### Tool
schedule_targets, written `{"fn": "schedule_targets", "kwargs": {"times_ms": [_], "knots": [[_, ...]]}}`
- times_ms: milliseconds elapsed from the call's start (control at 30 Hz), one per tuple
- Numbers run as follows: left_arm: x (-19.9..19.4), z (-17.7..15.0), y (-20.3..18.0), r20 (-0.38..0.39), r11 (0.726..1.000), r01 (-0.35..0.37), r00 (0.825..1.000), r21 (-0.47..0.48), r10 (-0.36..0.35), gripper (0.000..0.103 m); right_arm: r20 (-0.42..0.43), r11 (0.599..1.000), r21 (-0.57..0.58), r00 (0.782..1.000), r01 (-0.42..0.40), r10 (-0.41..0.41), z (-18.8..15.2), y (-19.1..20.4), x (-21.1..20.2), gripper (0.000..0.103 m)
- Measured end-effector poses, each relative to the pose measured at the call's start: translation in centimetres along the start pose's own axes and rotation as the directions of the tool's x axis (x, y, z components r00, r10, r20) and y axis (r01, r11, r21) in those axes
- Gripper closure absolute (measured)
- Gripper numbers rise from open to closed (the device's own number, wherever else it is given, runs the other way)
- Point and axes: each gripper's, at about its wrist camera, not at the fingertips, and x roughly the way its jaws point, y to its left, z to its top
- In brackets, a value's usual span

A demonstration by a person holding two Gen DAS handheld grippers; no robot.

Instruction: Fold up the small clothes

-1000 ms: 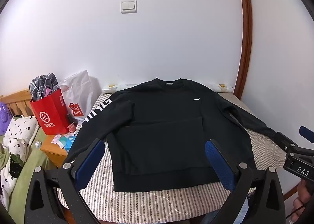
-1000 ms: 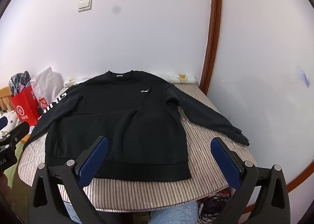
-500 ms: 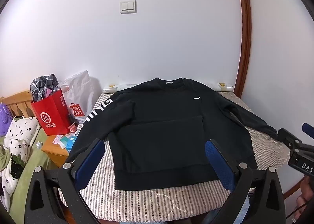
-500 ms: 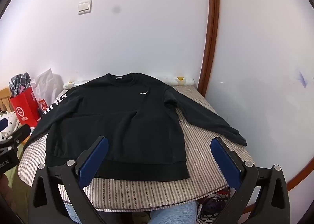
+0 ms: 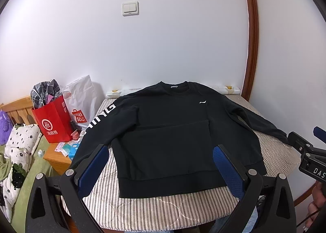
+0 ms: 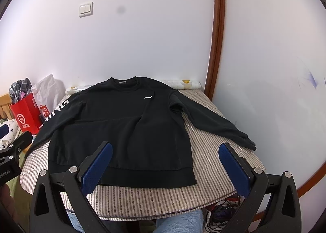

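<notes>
Both my jaws wide open, holding nothing; black sweatshirt (image 6: 122,131) spread flat to the surface's (image 6: 214,163) near edge, ready for folding

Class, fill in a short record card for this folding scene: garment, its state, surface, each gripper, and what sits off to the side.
garment: black sweatshirt, white chest logo, white lettering on one sleeve
state: lying flat, front up, both sleeves spread out, not yet folded
surface: striped table cover
left gripper: open, holding nothing, near the hem
right gripper: open, holding nothing, near the hem
beside the table: red paper bag, white shopping bag
on the wall: light switch
</notes>
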Motion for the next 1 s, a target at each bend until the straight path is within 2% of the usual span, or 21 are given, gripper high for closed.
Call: {"fn": "schedule_targets", "kwargs": {"times_ms": [1000], "knots": [[0.01, -0.08, 0.07, -0.002, 1.0, 0.001, 1.0, -0.004, -0.001, 0.0, -0.001, 1.0, 0.003, 1.0, -0.015, 0.015, -0.31, 0.27, -0.28, 0.0]]}}
